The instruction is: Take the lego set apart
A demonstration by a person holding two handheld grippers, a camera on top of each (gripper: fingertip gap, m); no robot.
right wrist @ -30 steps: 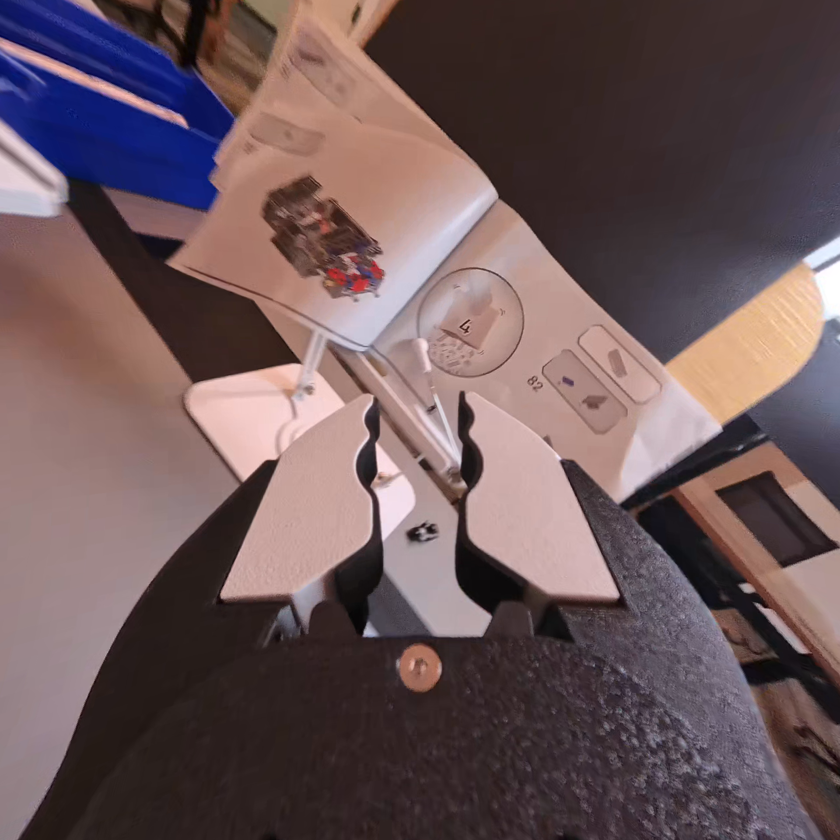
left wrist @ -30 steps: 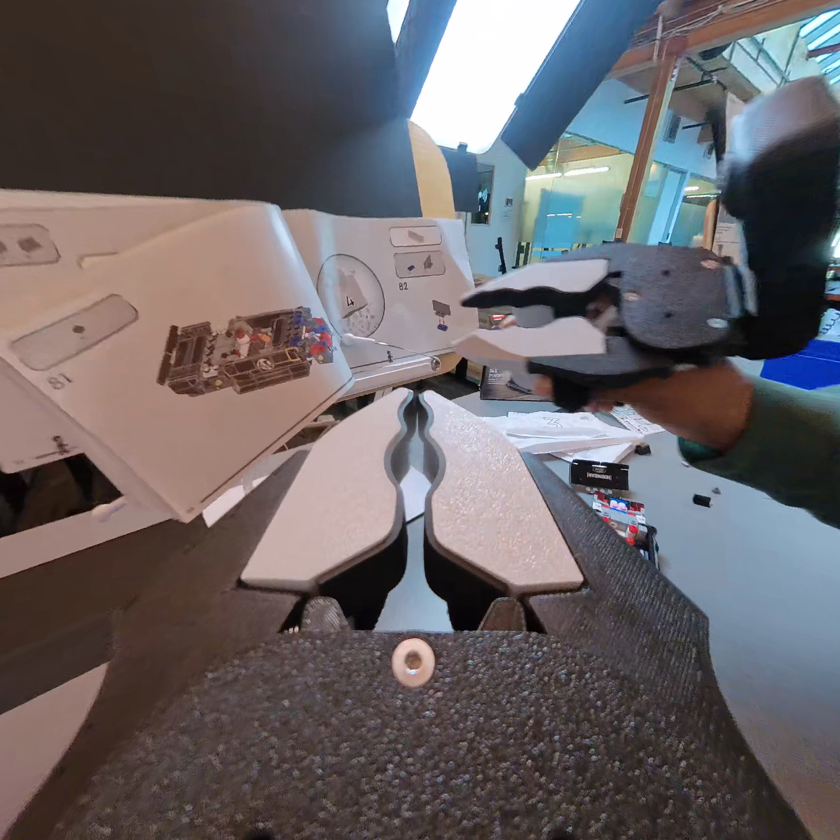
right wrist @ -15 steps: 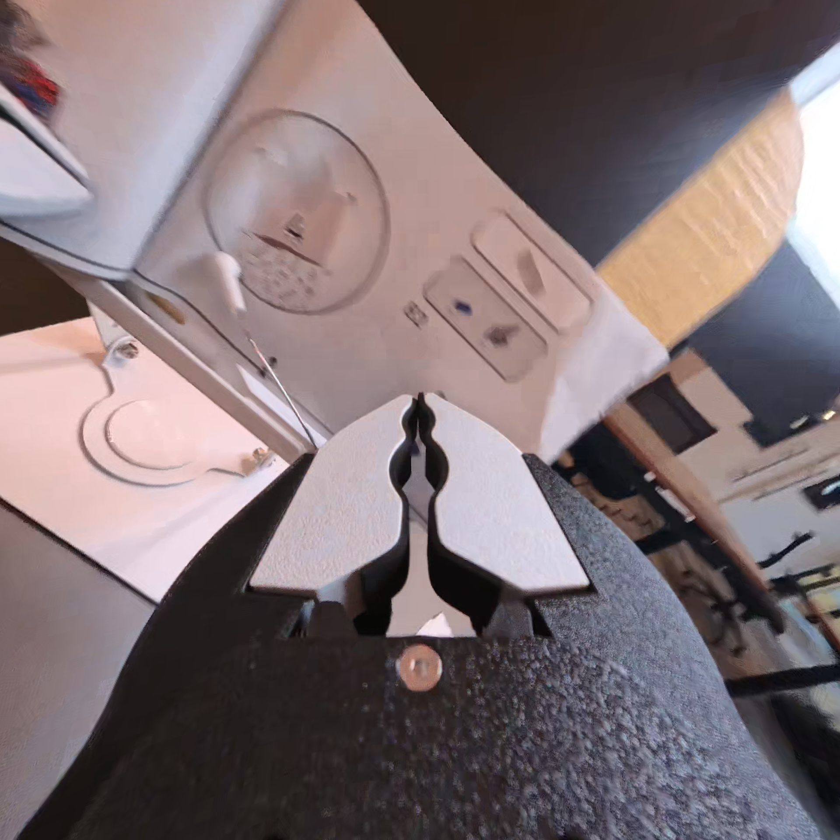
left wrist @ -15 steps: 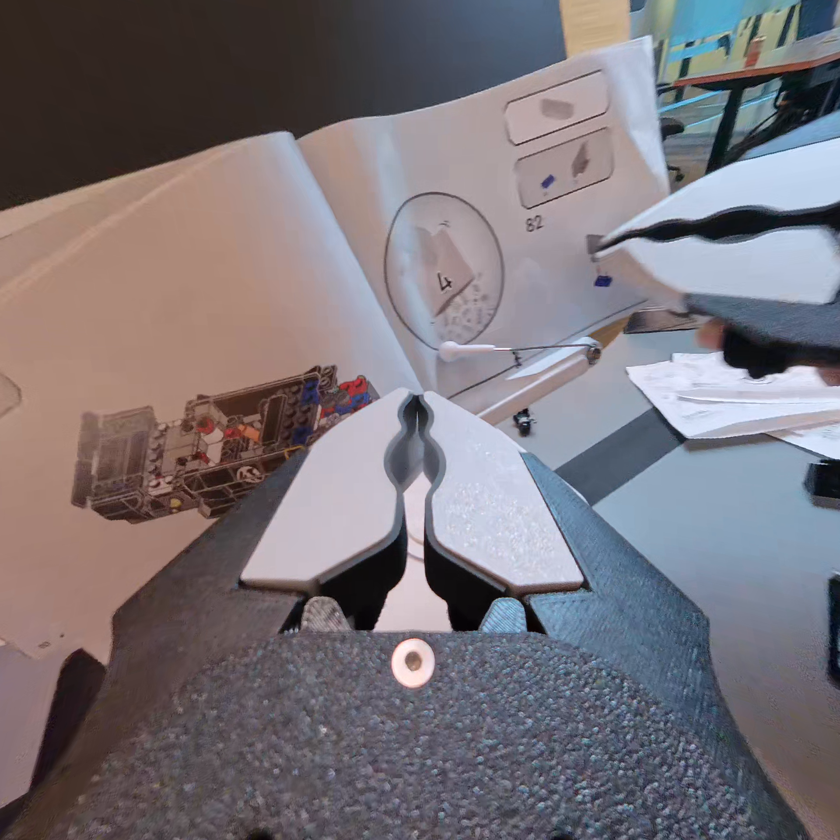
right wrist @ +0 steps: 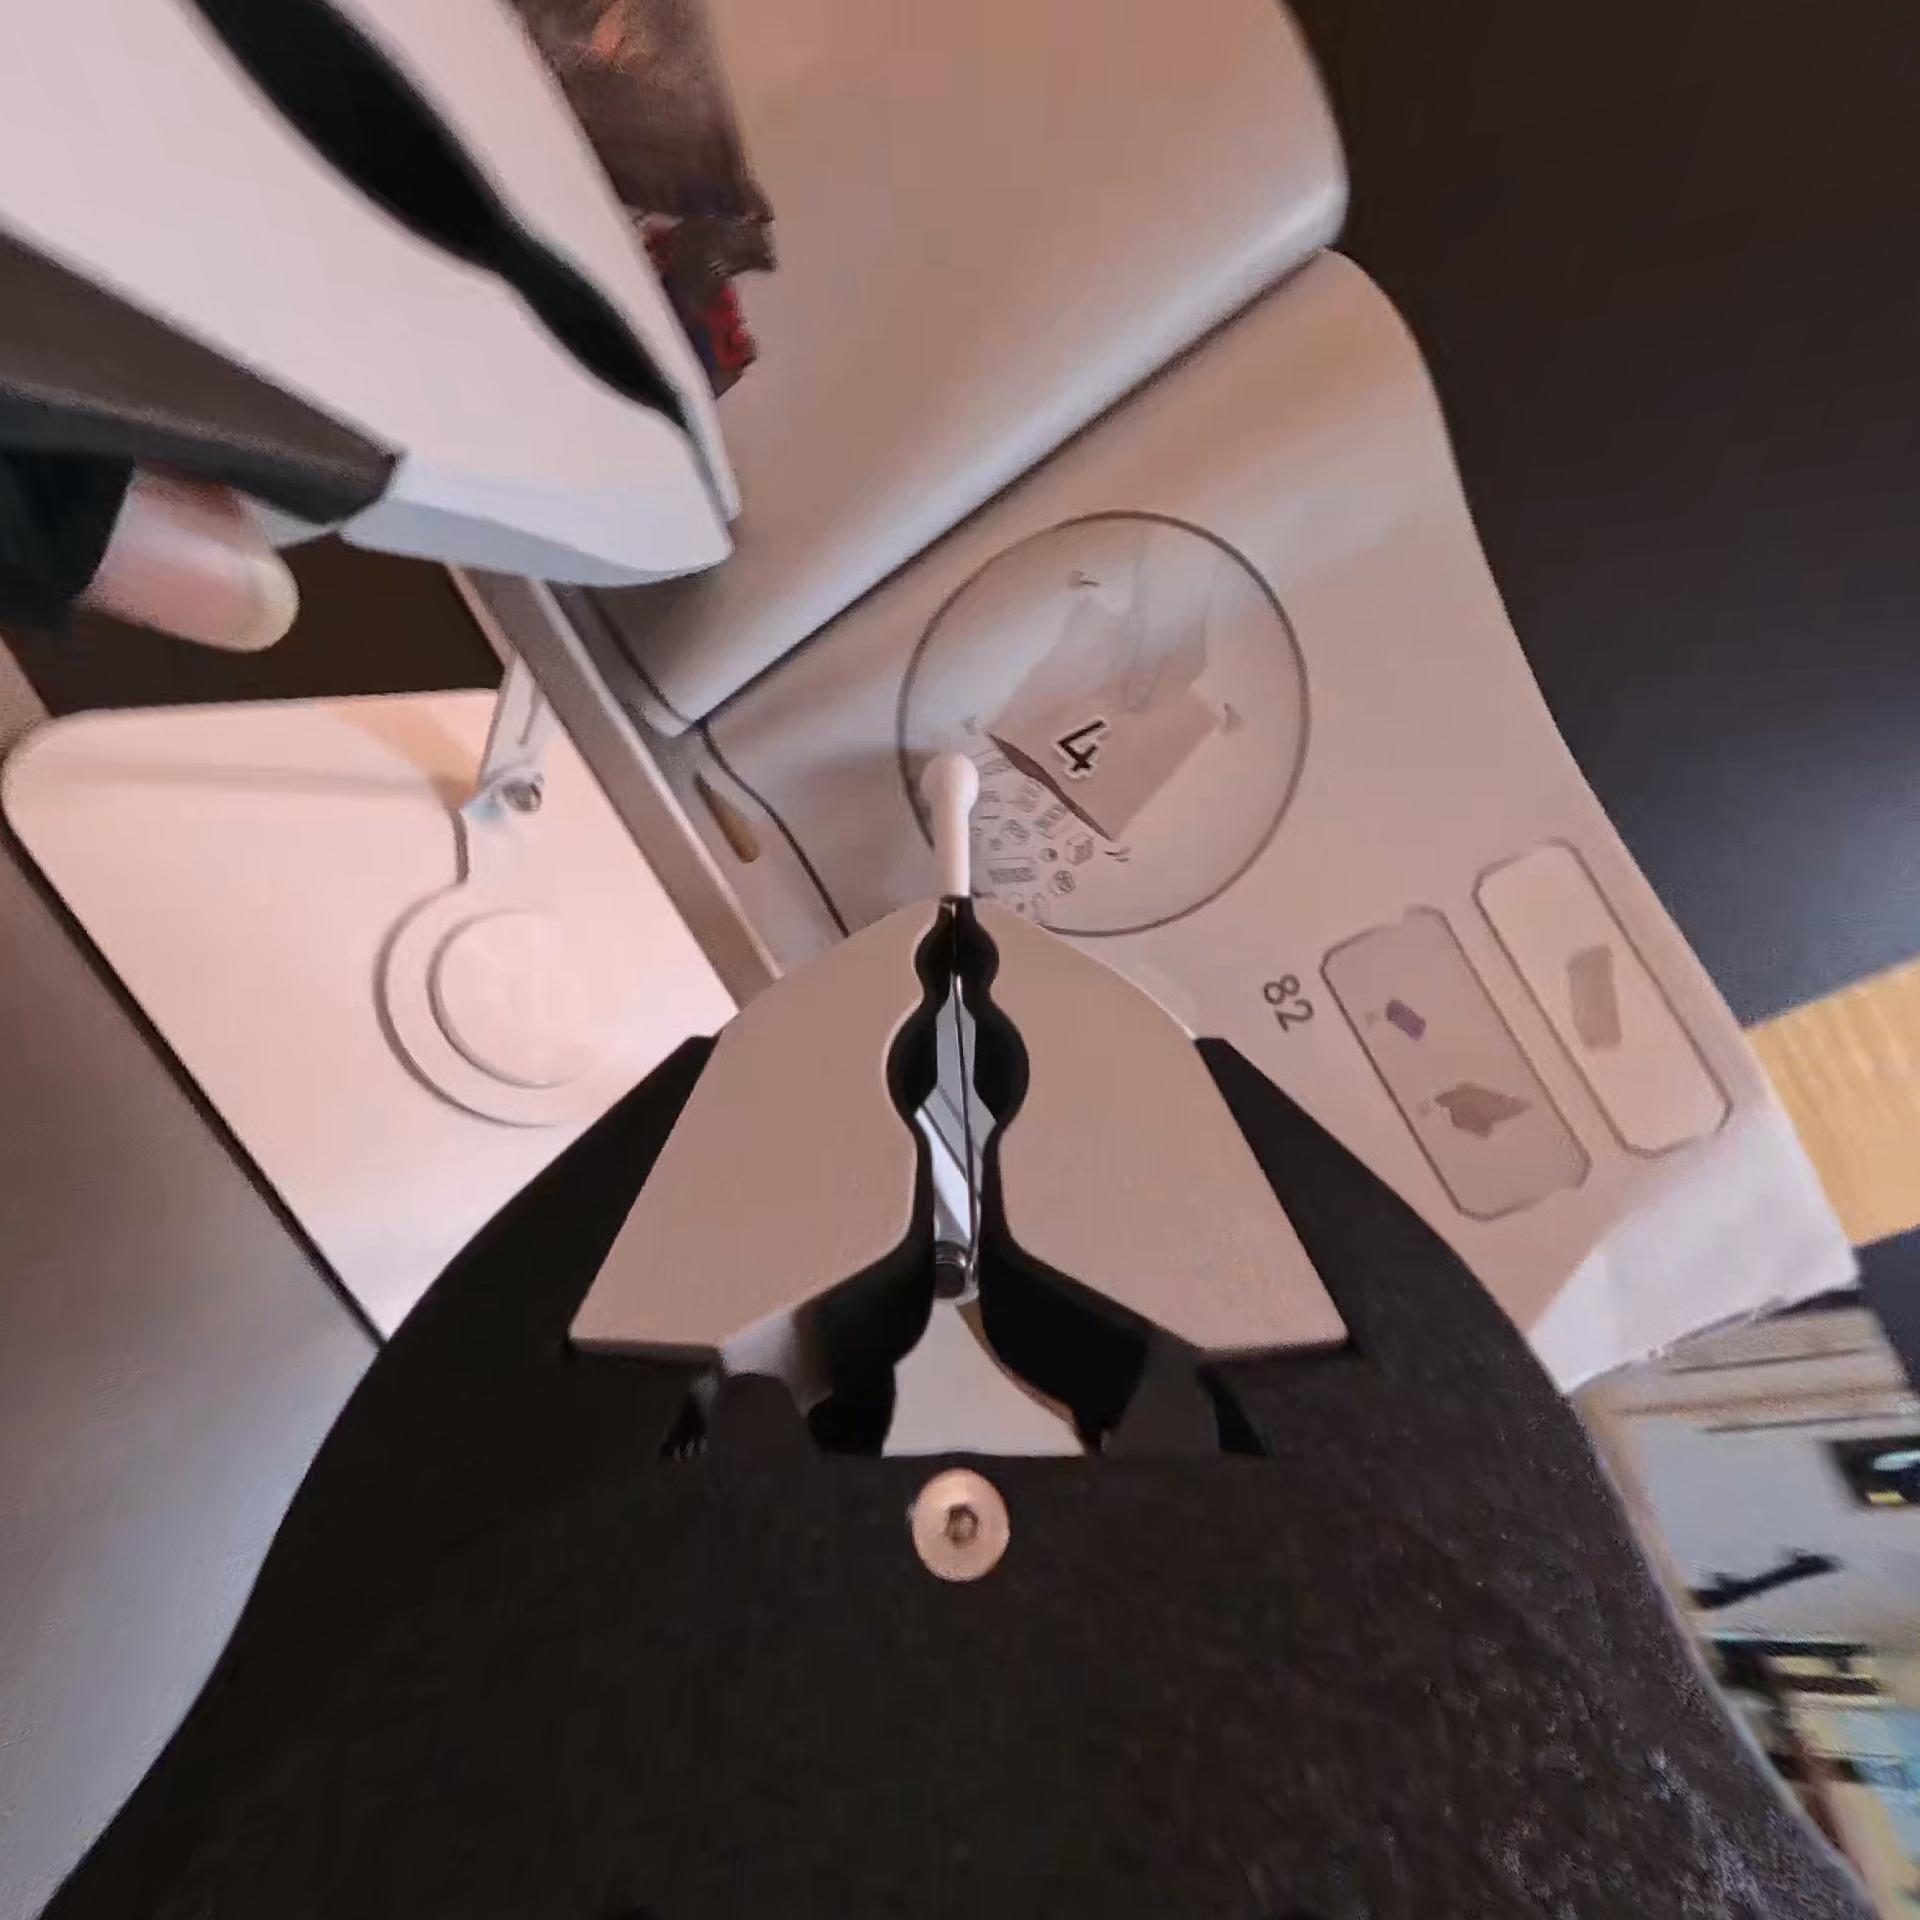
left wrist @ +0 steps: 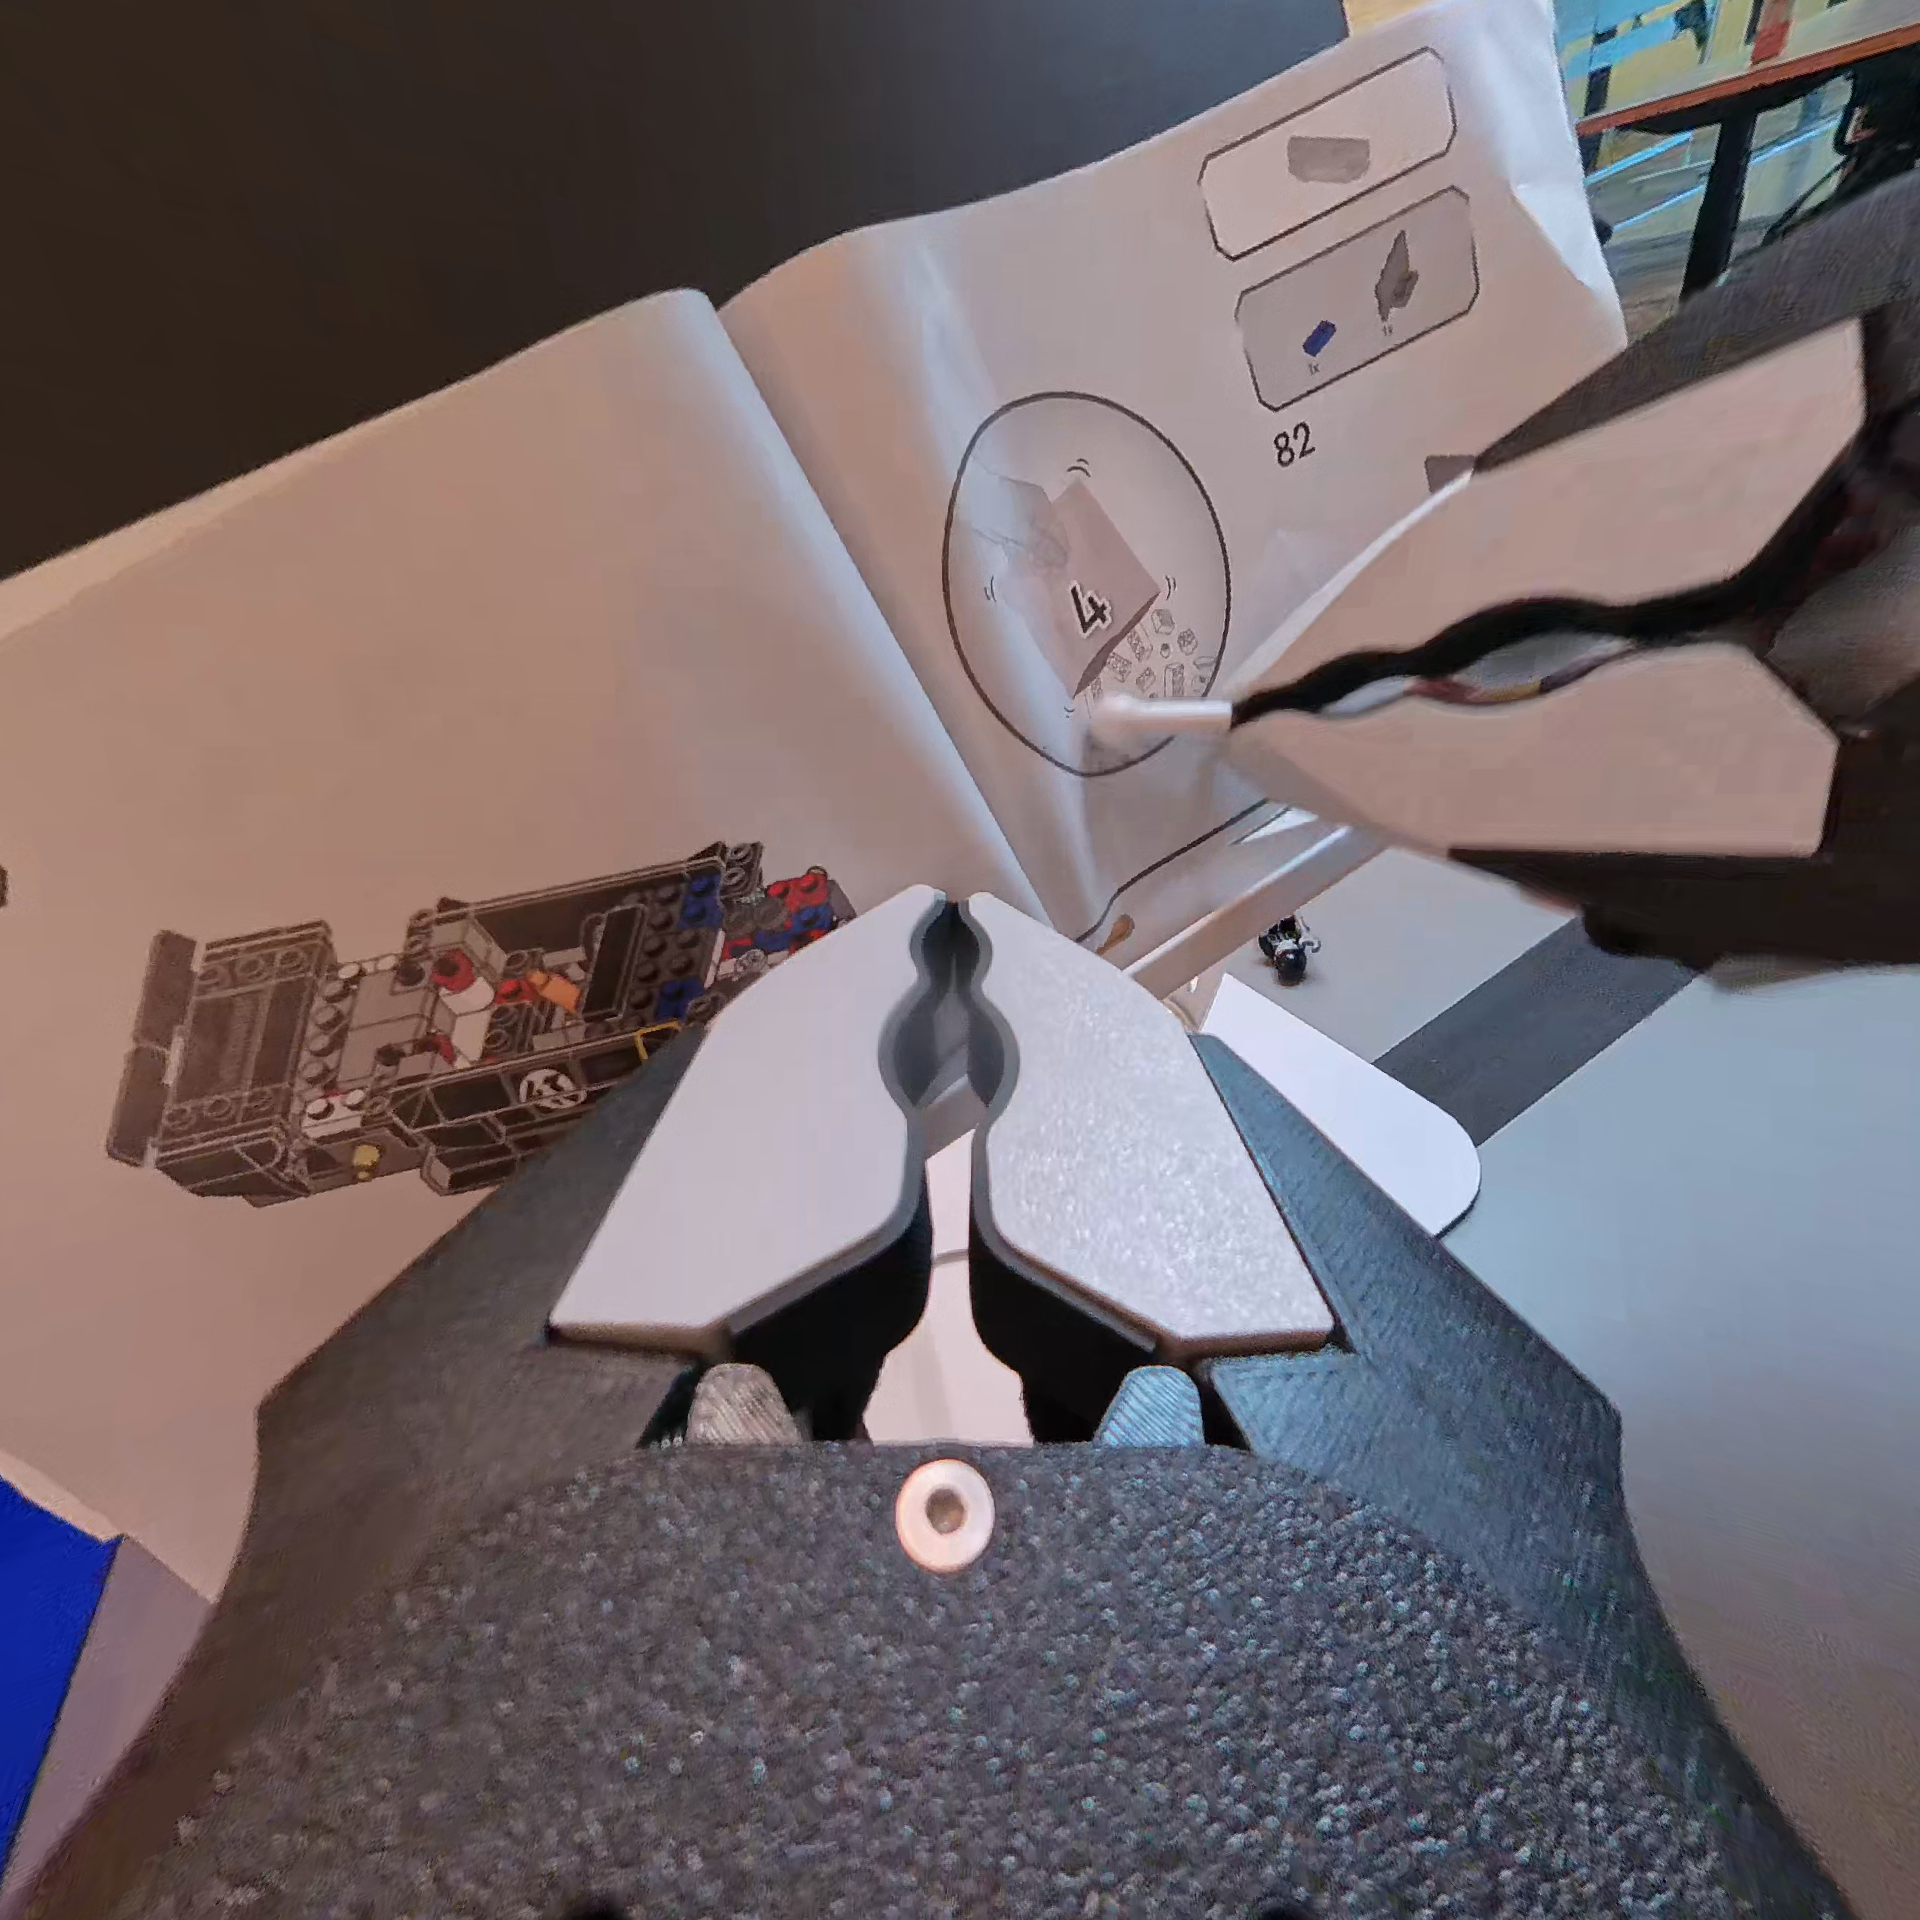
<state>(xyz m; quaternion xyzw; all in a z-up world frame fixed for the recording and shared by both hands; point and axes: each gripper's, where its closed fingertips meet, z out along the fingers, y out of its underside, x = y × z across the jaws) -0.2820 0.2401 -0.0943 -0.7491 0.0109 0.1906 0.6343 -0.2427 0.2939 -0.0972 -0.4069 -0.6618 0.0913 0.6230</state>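
Right gripper (right wrist: 954, 914) clamped on stand's page-holder wire (right wrist: 952, 821) against open booklet (left wrist: 468, 675). Left gripper (left wrist: 948, 914) closed, empty, near booklet.

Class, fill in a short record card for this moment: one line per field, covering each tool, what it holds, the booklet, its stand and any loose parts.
left tool: shut, empty, pointing at the open booklet
right tool: shut on the page-holder arm
page-holder arm: thin wire, white tip lying on the right page
instruction booklet: open, propped on the stand
stand: white base on the table
loose part: small, dark, behind the stand
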